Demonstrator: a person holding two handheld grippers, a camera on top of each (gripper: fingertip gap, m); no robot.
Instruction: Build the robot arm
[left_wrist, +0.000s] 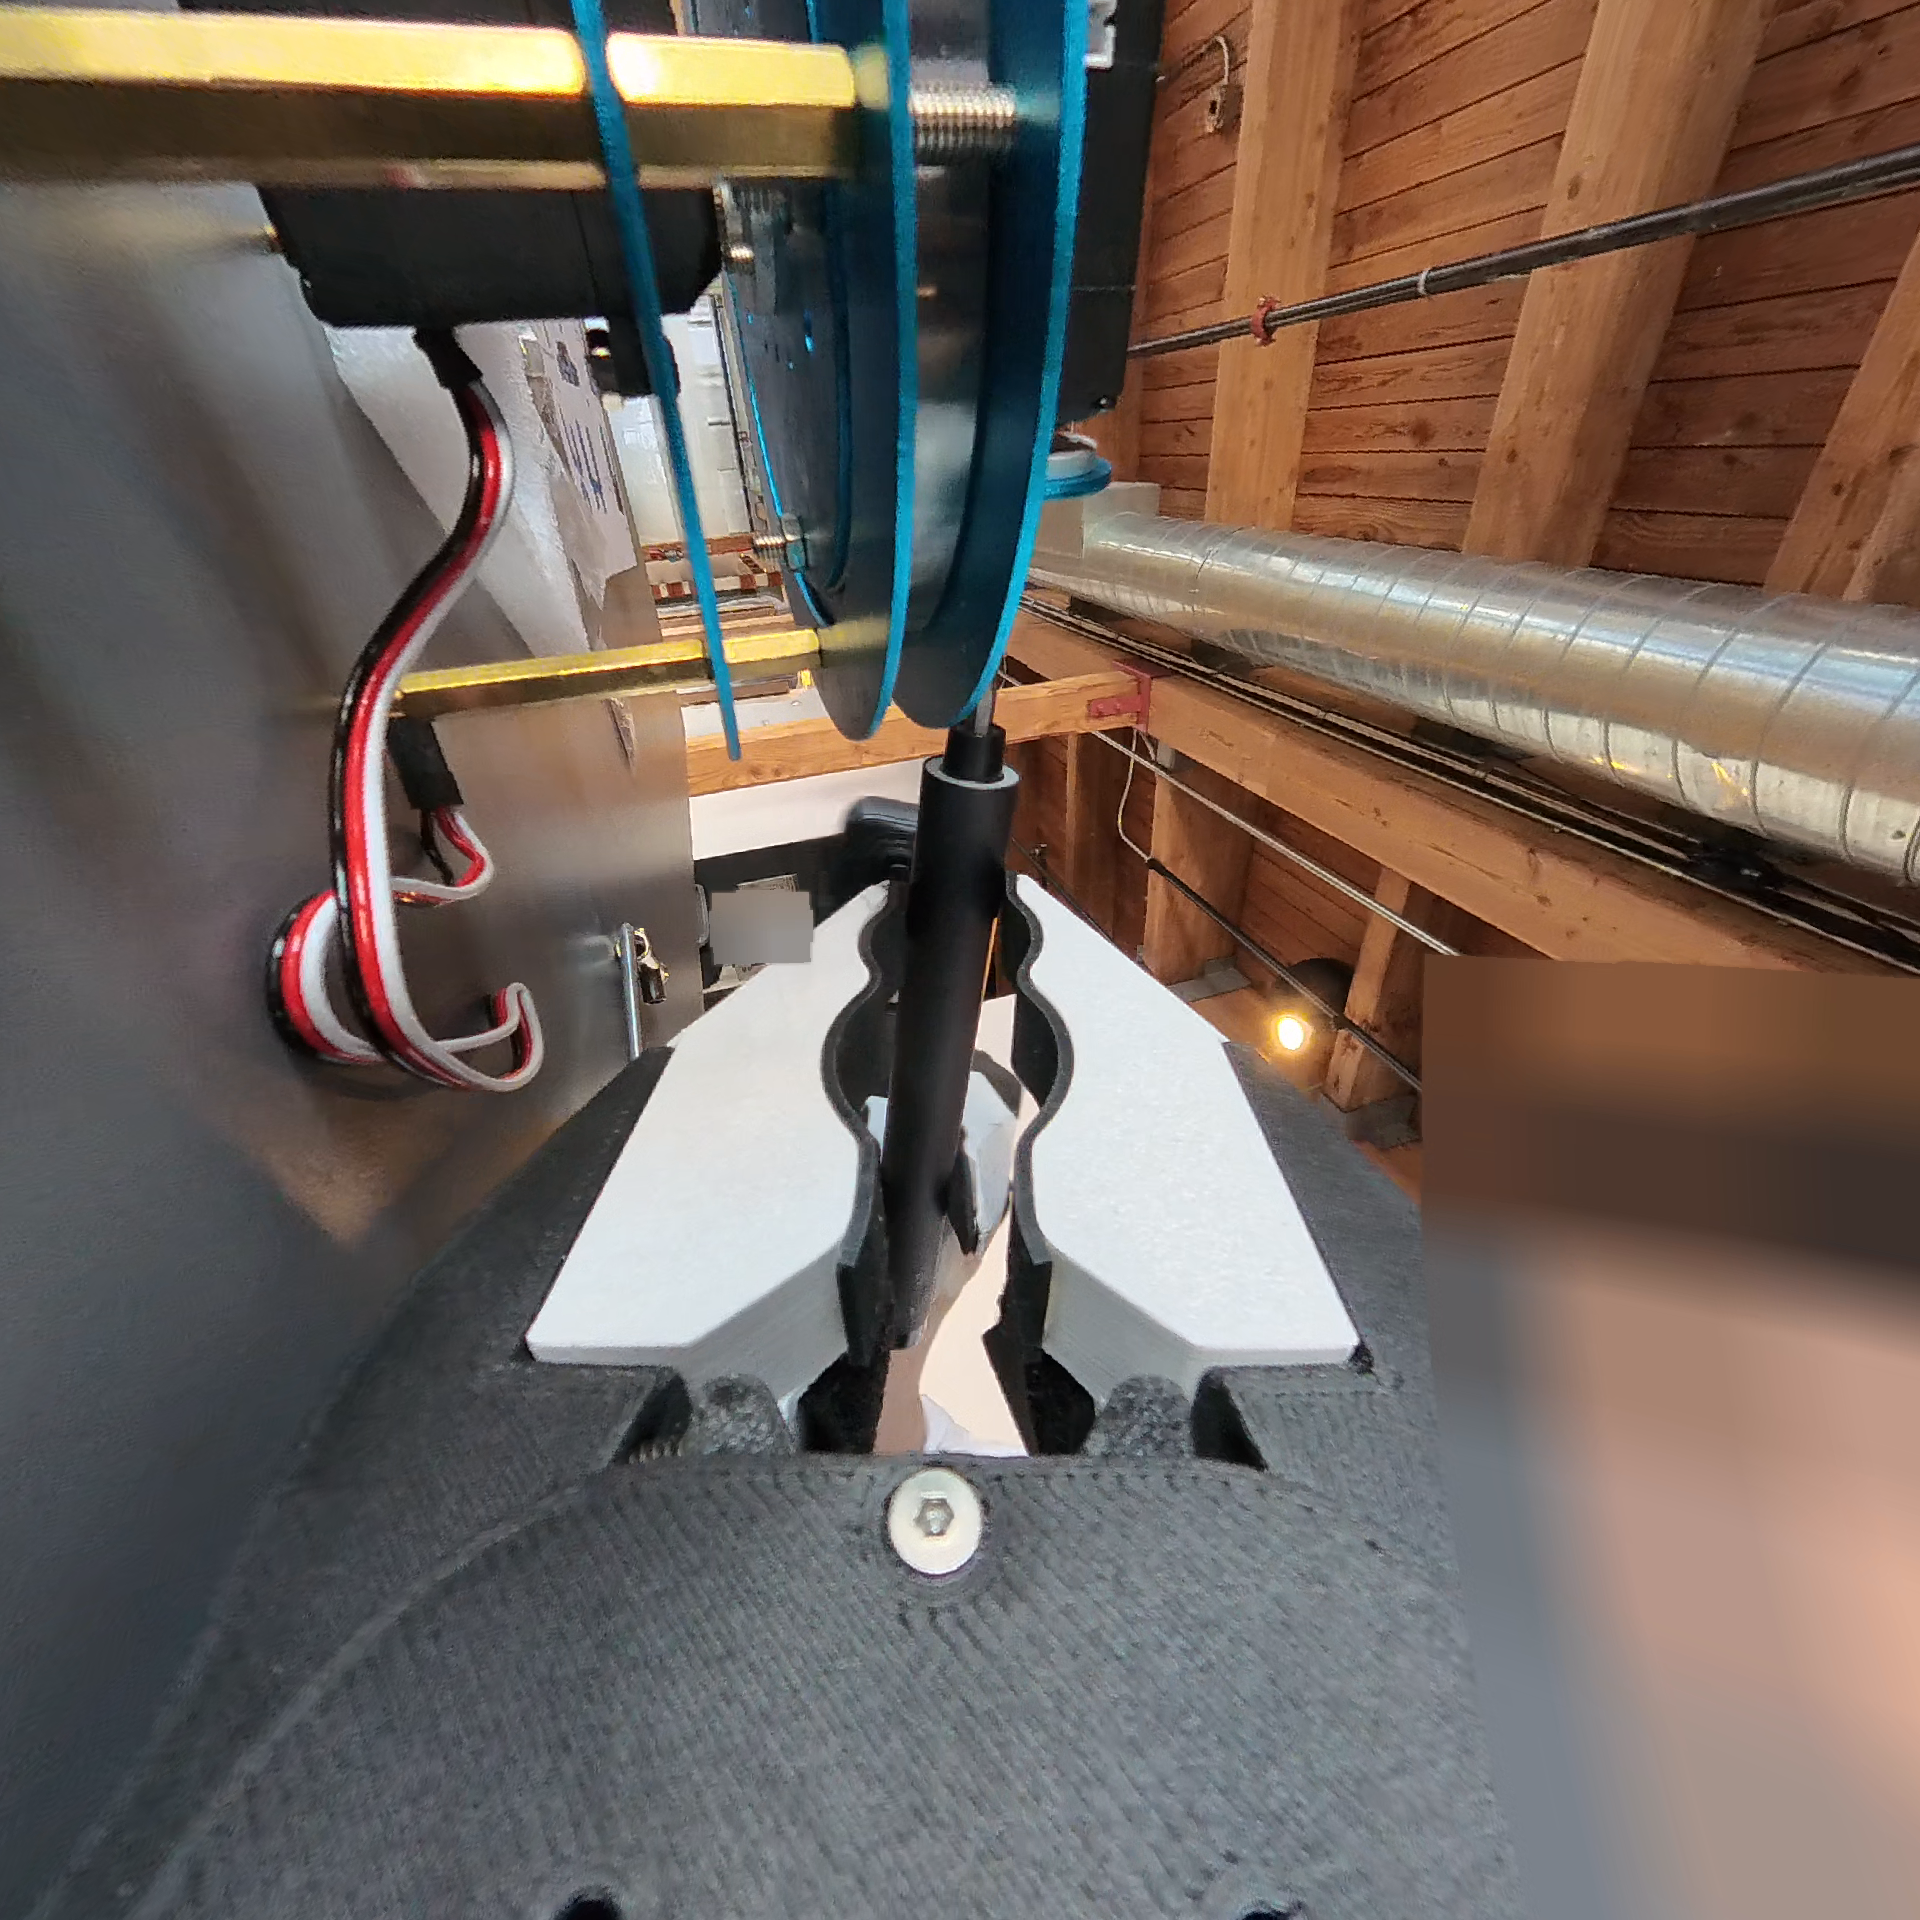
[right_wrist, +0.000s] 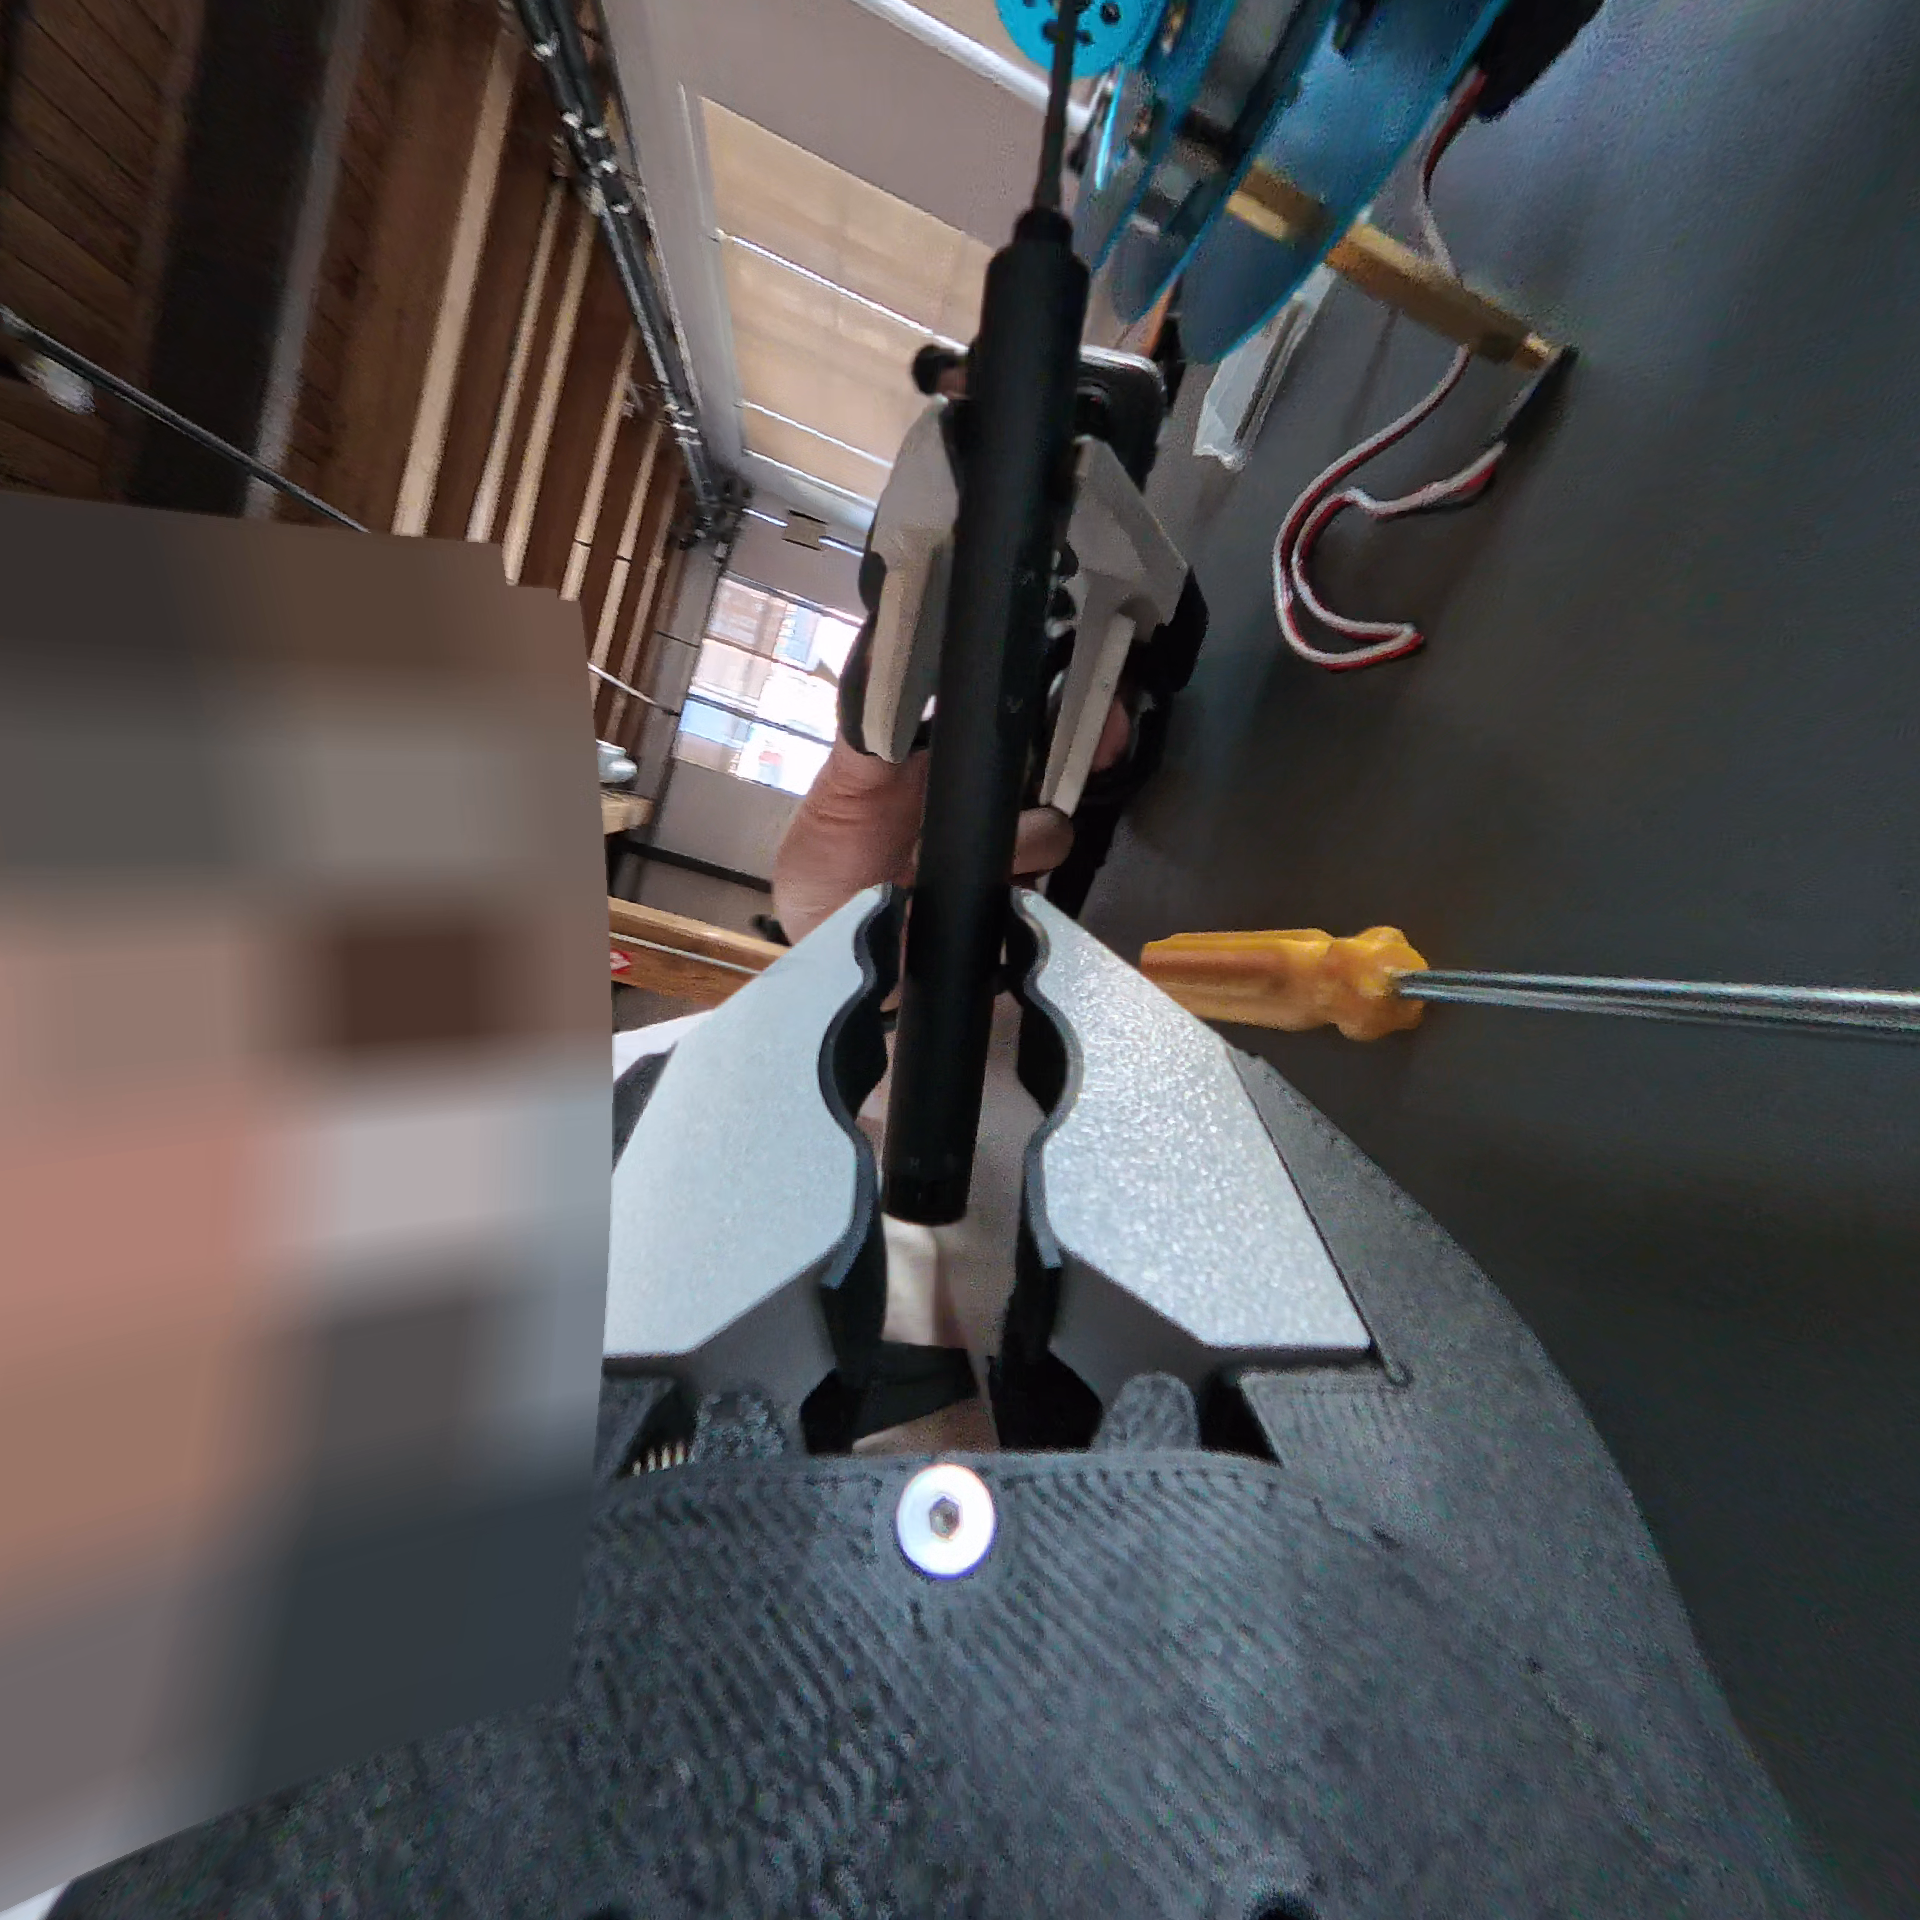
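My left gripper (left_wrist: 951, 904) is shut on a black screwdriver (left_wrist: 940, 987), whose thin metal bit reaches up to the edge of a blue round-plate assembly (left_wrist: 883, 364) on brass standoffs (left_wrist: 416, 94). In the right wrist view my right gripper (right_wrist: 956, 909) is closed around the tail end of the same screwdriver (right_wrist: 987, 623). The left gripper (right_wrist: 1013, 436) grips it farther along, with a hand (right_wrist: 852, 821) behind. The bit points at the blue assembly (right_wrist: 1247, 156).
The assembly stands on a grey surface (right_wrist: 1662, 623) with red, white and black servo wires (left_wrist: 364, 831) and a black motor block (left_wrist: 488, 249). A yellow-handled screwdriver (right_wrist: 1278, 982) lies on the surface to the right. A silver duct (left_wrist: 1455, 644) and wooden beams are behind. Across from one pair of fingers to the other is roughly 8 cm.
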